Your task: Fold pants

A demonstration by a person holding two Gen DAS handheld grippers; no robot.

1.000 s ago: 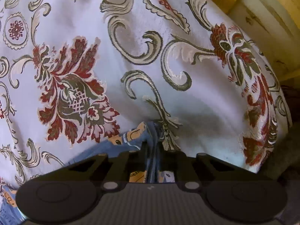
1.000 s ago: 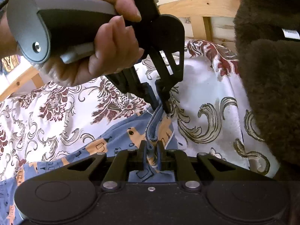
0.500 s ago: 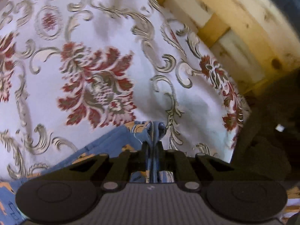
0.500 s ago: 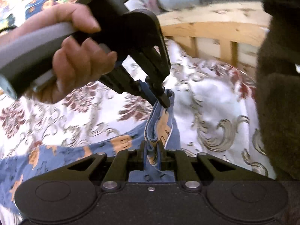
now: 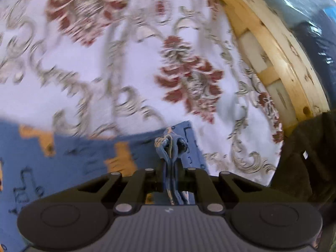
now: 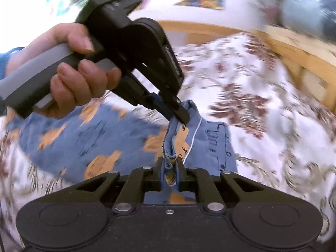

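Showing pants [image 6: 117,134] in medium blue, printed with orange patches and thin dark line drawings, with a white piped seam running down one panel. Lying beneath, a white bedspread [image 5: 130,67] patterned with dark red flower clusters and grey-green and cream scrolls, edged by a pale yellow wooden frame [image 5: 279,48]. Appearing matte black, both the left gripper [image 5: 170,145] and the right gripper [image 6: 170,168], the left one's handle showing grey inside a hand [image 6: 71,77].
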